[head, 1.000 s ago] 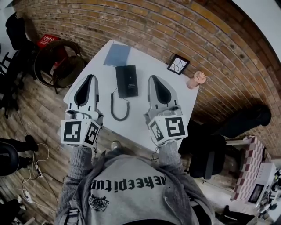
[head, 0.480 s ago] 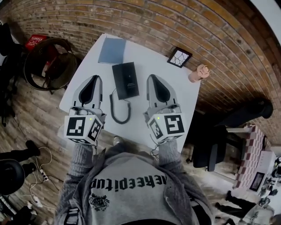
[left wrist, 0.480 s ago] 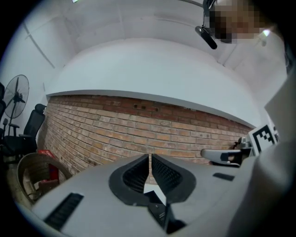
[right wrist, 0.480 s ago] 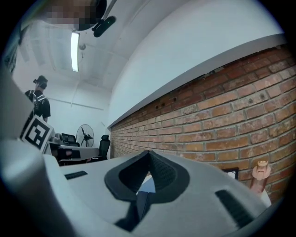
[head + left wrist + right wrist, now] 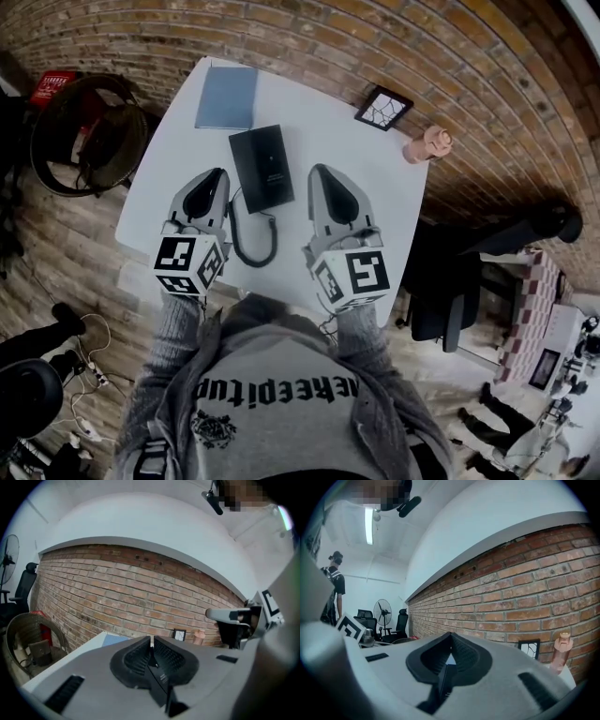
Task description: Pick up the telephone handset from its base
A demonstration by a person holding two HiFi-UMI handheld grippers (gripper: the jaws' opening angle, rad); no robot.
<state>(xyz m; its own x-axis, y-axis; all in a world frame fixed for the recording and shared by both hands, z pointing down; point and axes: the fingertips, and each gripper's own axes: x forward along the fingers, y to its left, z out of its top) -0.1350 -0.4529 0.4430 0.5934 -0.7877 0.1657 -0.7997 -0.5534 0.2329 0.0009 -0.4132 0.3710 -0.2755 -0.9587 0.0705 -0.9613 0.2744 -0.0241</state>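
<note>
The black telephone (image 5: 262, 169) lies flat on the white table (image 5: 375, 197), handset on its base, with its coiled cord (image 5: 251, 246) looping toward me. My left gripper (image 5: 217, 174) is shut and empty, its tip just left of the phone's near end. My right gripper (image 5: 320, 172) is also shut and empty, a short way right of the phone. Neither touches the phone. In the left gripper view the shut jaws (image 5: 151, 641) hide the phone, and the right gripper view (image 5: 450, 637) shows only jaws and brick wall.
A blue notebook (image 5: 227, 97) lies beyond the phone at the table's far left. A small picture frame (image 5: 384, 108) and a pinkish upright object (image 5: 427, 145) stand at the far right by the brick wall. A round wicker chair (image 5: 89, 131) stands left of the table.
Both grippers have sunk toward the table, the left one more, and it has drawn in closer to the phone's left side. Both stayed shut.
</note>
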